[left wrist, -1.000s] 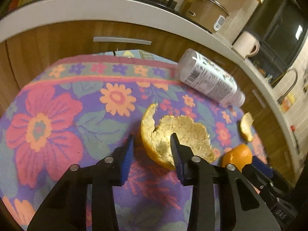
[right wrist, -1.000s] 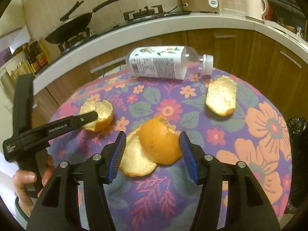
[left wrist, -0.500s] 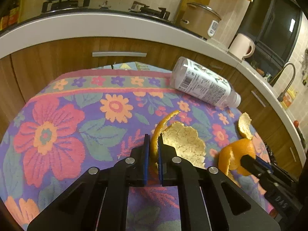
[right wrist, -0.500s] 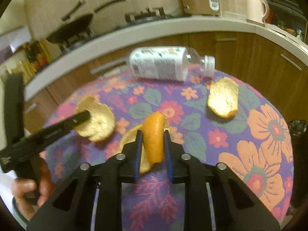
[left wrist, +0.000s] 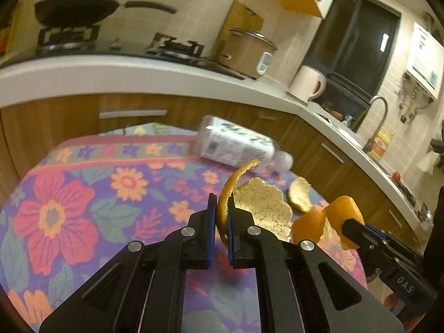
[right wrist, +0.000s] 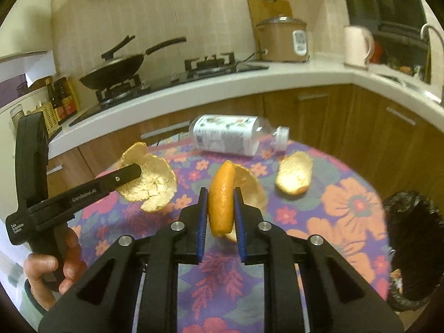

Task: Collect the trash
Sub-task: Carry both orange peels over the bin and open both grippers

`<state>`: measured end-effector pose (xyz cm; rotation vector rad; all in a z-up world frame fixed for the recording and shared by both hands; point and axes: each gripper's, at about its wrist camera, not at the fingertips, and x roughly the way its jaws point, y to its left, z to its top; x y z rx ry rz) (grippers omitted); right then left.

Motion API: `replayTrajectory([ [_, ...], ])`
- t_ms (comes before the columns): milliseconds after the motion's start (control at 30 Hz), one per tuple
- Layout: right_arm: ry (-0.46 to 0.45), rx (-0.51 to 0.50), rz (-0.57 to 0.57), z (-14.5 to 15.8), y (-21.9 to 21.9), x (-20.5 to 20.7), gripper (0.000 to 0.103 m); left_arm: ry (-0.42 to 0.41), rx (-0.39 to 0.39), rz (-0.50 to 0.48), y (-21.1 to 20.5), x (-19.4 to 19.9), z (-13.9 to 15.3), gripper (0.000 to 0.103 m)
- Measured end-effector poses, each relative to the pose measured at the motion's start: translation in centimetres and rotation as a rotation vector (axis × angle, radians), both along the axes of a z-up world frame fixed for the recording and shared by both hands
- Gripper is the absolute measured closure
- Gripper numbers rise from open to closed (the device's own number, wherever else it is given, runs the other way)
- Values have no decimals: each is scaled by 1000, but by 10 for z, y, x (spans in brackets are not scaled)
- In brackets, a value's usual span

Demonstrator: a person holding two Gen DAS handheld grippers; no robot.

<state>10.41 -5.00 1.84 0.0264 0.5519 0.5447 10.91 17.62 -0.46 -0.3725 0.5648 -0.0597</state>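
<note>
My left gripper (left wrist: 221, 212) is shut on a large cupped orange peel (left wrist: 260, 208) and holds it above the floral table; the peel also shows in the right wrist view (right wrist: 151, 183). My right gripper (right wrist: 220, 202) is shut on a second orange peel (right wrist: 222, 197), also lifted off the cloth; it shows at the right of the left wrist view (left wrist: 330, 220). A third peel (right wrist: 294, 173) lies on the cloth to the right. An empty plastic bottle (right wrist: 230, 134) lies on its side at the table's far edge.
The table has a floral cloth (right wrist: 349, 208). A black trash bag (right wrist: 413, 247) hangs open beside the table's right edge. A wooden cabinet front and a white counter (right wrist: 249, 80) with a stove, pan, rice cooker and kettle curve behind the table.
Both grippers closed on their peels from open a second ago. Since half a second ago, both have lifted the peels up off the cloth.
</note>
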Motion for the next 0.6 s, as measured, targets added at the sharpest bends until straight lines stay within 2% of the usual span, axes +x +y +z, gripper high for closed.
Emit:
replayTrajectory([
  [333,-76,58,-87,33,-63,-19,88,-82,44,-121,-64,-2,47,98],
  [600,-91,111,-210,41,-140,-21,88,-106,91,-244,-144,11,67,98],
])
